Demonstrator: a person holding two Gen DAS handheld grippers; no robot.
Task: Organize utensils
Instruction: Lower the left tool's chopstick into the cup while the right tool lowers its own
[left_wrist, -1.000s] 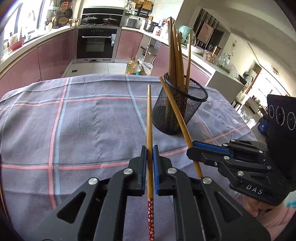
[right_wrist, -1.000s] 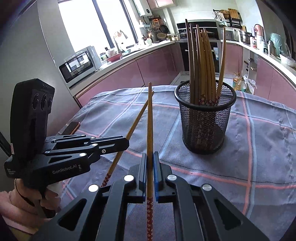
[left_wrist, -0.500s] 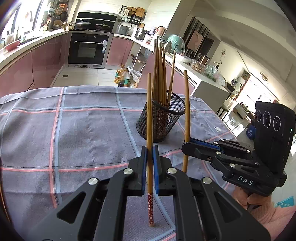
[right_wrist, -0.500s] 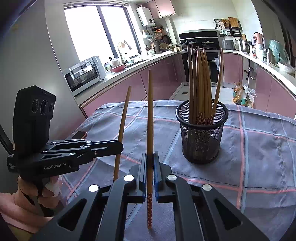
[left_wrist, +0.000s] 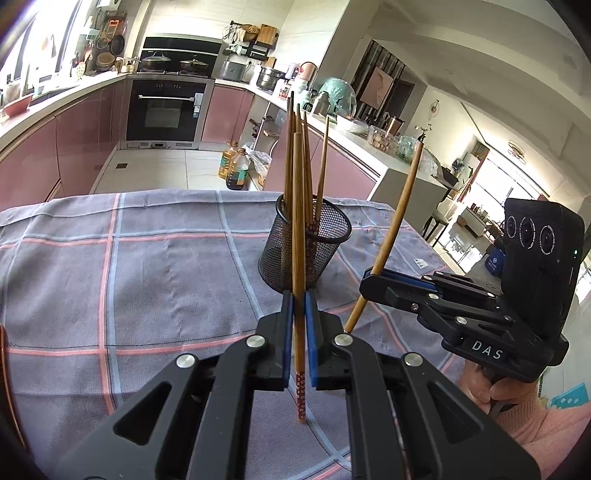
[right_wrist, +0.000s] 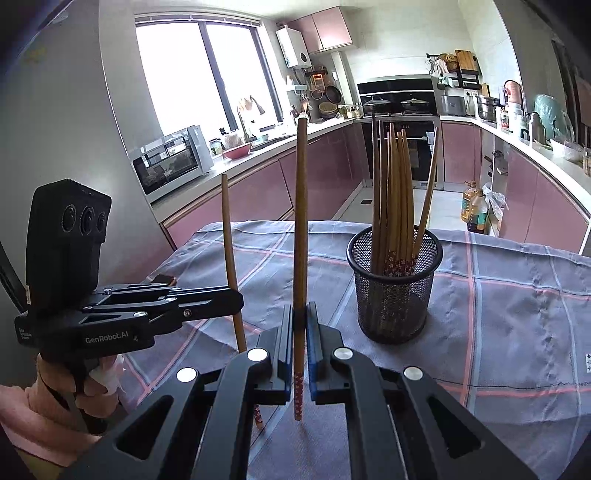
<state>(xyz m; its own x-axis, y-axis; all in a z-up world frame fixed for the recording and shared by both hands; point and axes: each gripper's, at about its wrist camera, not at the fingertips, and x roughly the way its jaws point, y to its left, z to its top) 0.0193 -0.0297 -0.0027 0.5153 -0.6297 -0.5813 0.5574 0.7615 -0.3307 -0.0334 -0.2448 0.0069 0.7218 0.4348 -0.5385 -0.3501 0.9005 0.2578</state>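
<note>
My left gripper (left_wrist: 299, 299) is shut on a wooden chopstick (left_wrist: 297, 229) with a red patterned end, held upright above the cloth. My right gripper (right_wrist: 300, 314) is shut on a second chopstick (right_wrist: 301, 221), also upright. Each gripper shows in the other's view: the right gripper (left_wrist: 369, 277) with its tilted chopstick (left_wrist: 395, 221), the left gripper (right_wrist: 236, 299) with its chopstick (right_wrist: 231, 258). A black mesh holder (left_wrist: 306, 247) (right_wrist: 393, 284) stands on the table beyond both grippers, holding several chopsticks upright.
The table wears a grey plaid cloth (left_wrist: 147, 277) (right_wrist: 517, 314). Its far edge drops to the kitchen floor, where oil bottles (left_wrist: 232, 168) stand. A phone (right_wrist: 164, 278) lies at the table's left edge. Pink cabinets and an oven are behind.
Both grippers have pulled back and risen from the holder, and both chopsticks have tipped from leaning forward to nearly upright. Both stay gripped.
</note>
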